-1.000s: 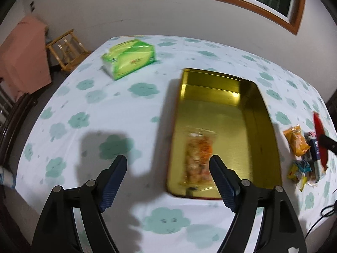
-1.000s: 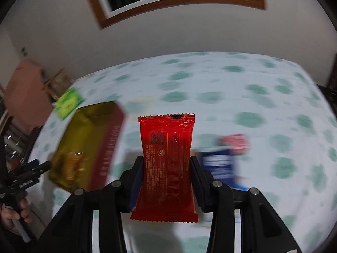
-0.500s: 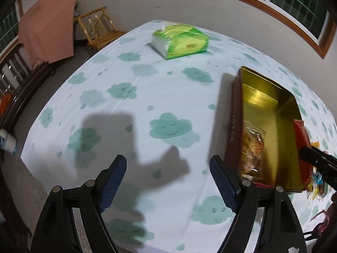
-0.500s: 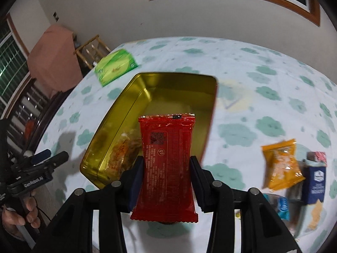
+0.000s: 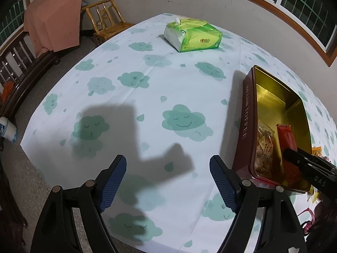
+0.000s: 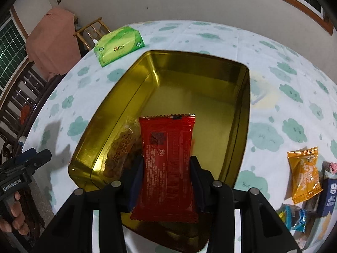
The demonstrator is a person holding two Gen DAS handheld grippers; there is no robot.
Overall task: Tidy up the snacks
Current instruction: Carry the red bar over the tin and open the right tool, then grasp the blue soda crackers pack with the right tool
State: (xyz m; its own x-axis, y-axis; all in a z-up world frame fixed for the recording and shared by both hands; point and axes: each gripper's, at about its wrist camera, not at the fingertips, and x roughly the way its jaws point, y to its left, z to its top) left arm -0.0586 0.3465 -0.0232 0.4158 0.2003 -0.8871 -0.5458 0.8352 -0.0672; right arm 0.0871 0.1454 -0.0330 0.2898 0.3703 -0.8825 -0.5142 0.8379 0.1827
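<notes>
My right gripper [image 6: 166,181] pinches the red snack packet [image 6: 167,162] between its fingers, over the near end of the gold tin [image 6: 244,113], beside a clear snack bag [image 6: 123,149]. My left gripper [image 5: 168,181] hangs wide apart, left of the tin.

Tin [image 6: 242,113] mid-table; tissue pack [image 6: 119,45] behind-left; loose snacks [image 6: 303,172] right; clear packet [image 6: 122,147] inside tin.

Right tool [image 6: 166,181] gripping red packet [image 6: 167,164], above gold tin [image 6: 134,88]
</notes>
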